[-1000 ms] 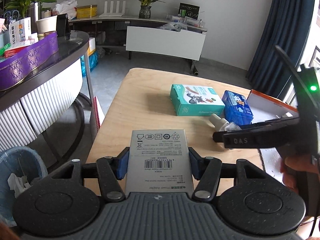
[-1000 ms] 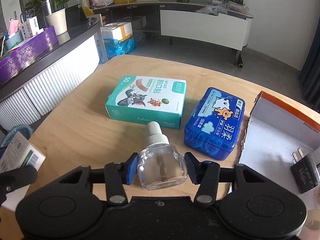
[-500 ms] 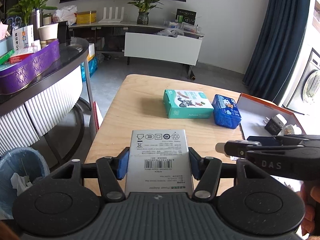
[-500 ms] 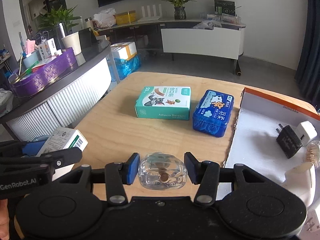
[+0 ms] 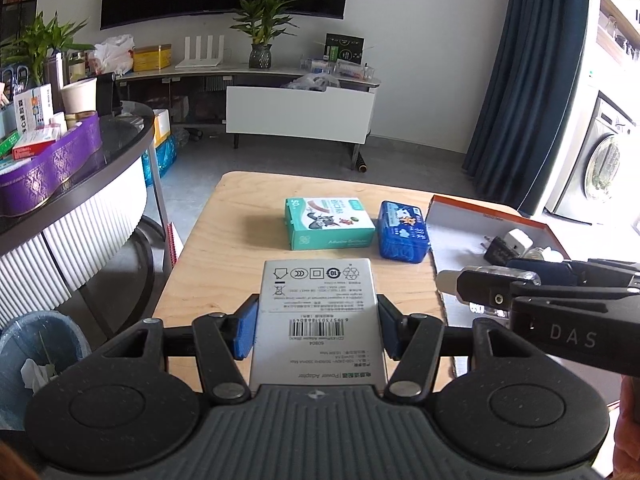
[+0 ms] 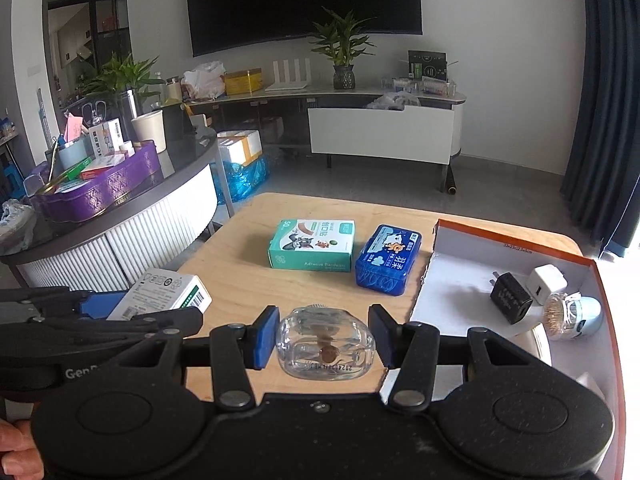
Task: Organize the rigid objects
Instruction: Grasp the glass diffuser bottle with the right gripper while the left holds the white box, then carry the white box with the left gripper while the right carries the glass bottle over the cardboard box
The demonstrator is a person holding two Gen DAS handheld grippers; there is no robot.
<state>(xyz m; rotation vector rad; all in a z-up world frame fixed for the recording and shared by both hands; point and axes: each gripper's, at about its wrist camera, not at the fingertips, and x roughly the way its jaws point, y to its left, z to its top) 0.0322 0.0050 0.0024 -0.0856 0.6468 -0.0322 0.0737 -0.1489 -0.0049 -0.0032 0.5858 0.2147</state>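
Observation:
My left gripper is shut on a white power adapter box, barcode side up, held above the near edge of the wooden table. The right gripper is shut on a clear glass bottle, its base turned toward the camera, beside the left wall of the orange-rimmed white box. In the left wrist view the bottle and right gripper show at the right; in the right wrist view the adapter box shows at the left. A green bandage box and blue case lie mid-table.
Inside the orange-rimmed box lie a black plug, a white charger and a small round jar. A counter with a purple tray stands left of the table, with a waste bin below it. A low white cabinet sits behind.
Both grippers rose and drew back from the table with their loads. The bottle, lying neck forward a second ago, now shows its base, and the right gripper has swung toward the orange-rimmed box.

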